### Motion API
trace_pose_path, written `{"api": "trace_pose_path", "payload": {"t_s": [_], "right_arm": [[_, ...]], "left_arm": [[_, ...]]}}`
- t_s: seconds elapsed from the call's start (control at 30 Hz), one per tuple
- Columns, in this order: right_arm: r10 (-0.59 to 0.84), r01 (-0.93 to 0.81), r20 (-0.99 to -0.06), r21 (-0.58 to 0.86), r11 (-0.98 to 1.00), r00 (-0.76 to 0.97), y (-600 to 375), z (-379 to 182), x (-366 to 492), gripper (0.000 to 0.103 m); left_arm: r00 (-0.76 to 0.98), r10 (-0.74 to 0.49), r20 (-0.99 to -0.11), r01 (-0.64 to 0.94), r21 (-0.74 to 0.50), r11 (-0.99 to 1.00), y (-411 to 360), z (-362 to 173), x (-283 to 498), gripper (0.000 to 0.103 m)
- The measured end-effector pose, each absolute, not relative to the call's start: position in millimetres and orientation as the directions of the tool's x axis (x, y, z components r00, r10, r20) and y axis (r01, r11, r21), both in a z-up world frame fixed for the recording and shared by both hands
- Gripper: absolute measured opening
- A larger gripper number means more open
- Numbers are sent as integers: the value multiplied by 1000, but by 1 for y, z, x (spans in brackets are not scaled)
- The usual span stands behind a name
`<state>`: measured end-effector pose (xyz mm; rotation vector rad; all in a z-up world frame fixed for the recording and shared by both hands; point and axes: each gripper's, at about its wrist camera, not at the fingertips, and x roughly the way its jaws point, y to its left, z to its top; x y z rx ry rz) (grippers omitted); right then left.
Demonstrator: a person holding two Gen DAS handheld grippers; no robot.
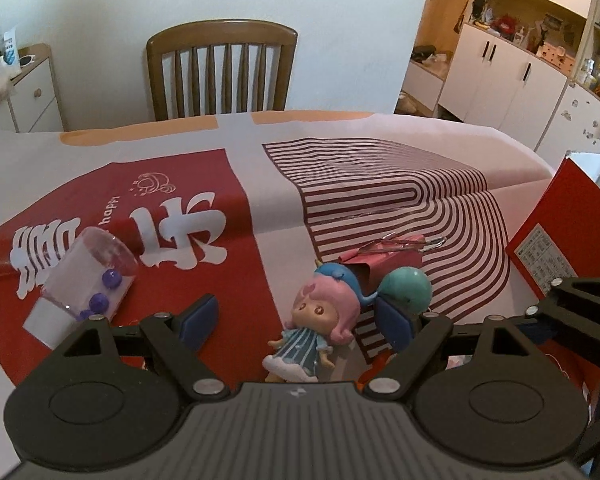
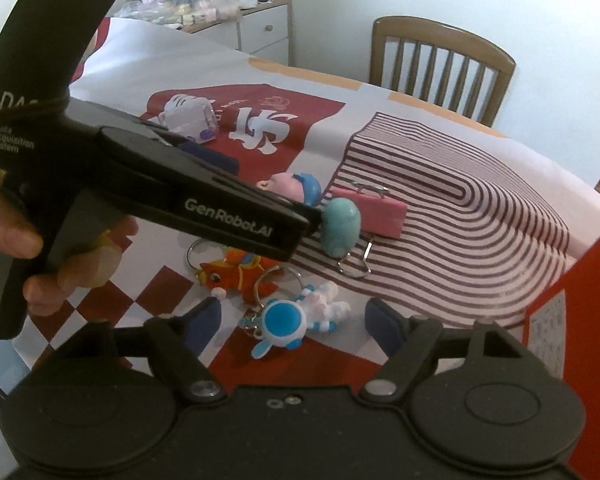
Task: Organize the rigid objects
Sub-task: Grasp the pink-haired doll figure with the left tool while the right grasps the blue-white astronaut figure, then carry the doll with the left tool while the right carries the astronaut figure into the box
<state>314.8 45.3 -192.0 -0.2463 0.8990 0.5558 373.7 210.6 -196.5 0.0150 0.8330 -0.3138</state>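
The left gripper has its jaws spread apart, and the pink-haired doll lies between them without touching either blue pad. The doll is on its back on the printed table cover, nearer to the right pad than to the left one. Its long axis runs from the gripper body outward: the feet point toward the gripper and the head points away, slightly to the right. Just behind the right pad is a teal egg-shaped stone, and beyond it a pink binder clip rests on the striped part of the cover. The right gripper is also released, and the blue and white astronaut keychain lies between its pads, not pressed by them. Its round helmet is toward the gripper and its legs point away to the right. An orange fish keychain lies just beyond it. A red box stands at the right side.
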Motion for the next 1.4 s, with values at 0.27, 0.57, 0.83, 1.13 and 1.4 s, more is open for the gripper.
{"api": "trace_pose_path", "payload": {"t_s": [0.27, 0.57, 0.83, 1.13, 1.4], "right_arm": [[364, -554, -782, 29, 832, 505, 43, -192, 312, 59], [355, -531, -776, 30, 847, 521, 44, -183, 301, 58], [355, -507, -753, 33, 861, 554, 35, -154, 273, 58], [367, -488, -714, 41, 872, 596, 18, -114, 237, 58], [364, -470, -702, 48, 881, 612, -3, -82, 208, 58]], "left_arm": [[645, -274, -713, 313, -80, 946, 205, -196, 369, 49], [631, -277, -724, 275, -125, 953, 209, -190, 368, 34], [642, -276, -716, 240, -154, 958, 220, -167, 348, 34], [649, -283, -706, 216, -186, 959, 225, -132, 312, 34], [651, -295, -700, 201, -216, 956, 218, -95, 275, 34]]}}
